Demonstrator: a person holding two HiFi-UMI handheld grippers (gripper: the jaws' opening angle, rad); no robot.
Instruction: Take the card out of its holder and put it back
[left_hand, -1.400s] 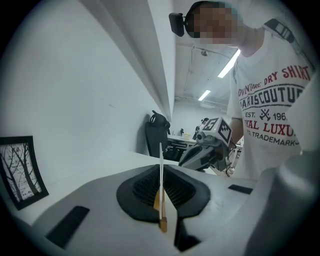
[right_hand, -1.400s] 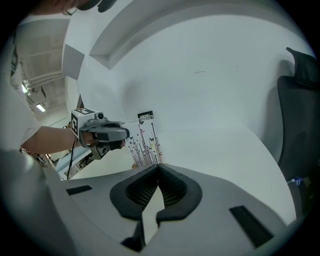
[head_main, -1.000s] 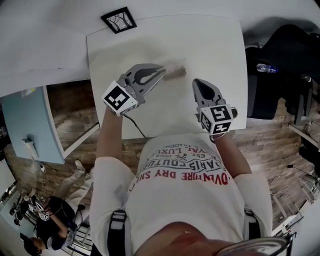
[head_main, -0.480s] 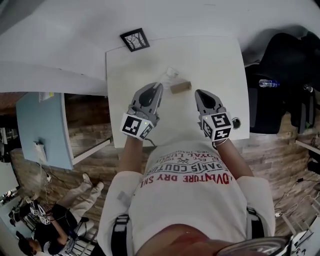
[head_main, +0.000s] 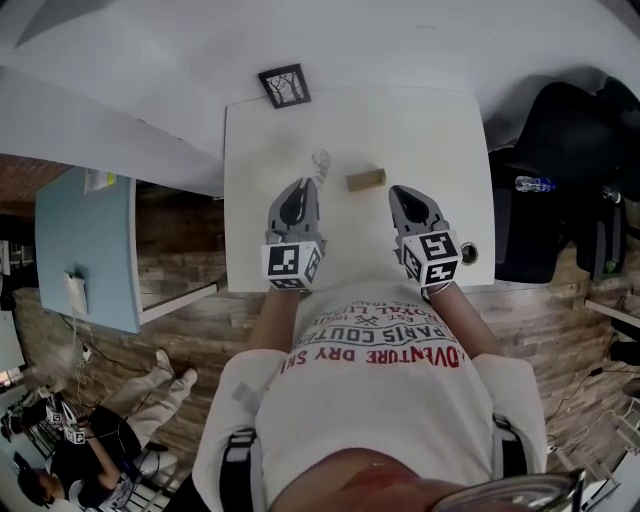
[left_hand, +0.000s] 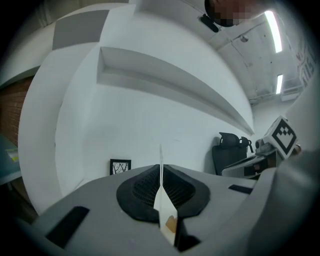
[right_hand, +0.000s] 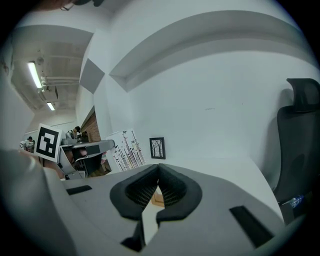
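Drawn away since earlier: card (head_main: 320, 163), clamped in my left tool (head_main: 298, 190), clear of holder (head_main: 365, 179) on worktop (head_main: 430, 130); right tool (head_main: 402, 195) closed, empty.

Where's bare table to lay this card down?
Bare: far right of the table, past the holder, and the left strip between the picture and left gripper with the card. Crowded: the near middle, from left gripper to holder to right gripper.

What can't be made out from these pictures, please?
Face of the card: the left gripper view shows it edge-on, and in the head view it is too small.
Slot of the holder: too small in the head view; the right tongs hide most of it in the right gripper view.
The black chair: cut off by the right gripper view's edge.
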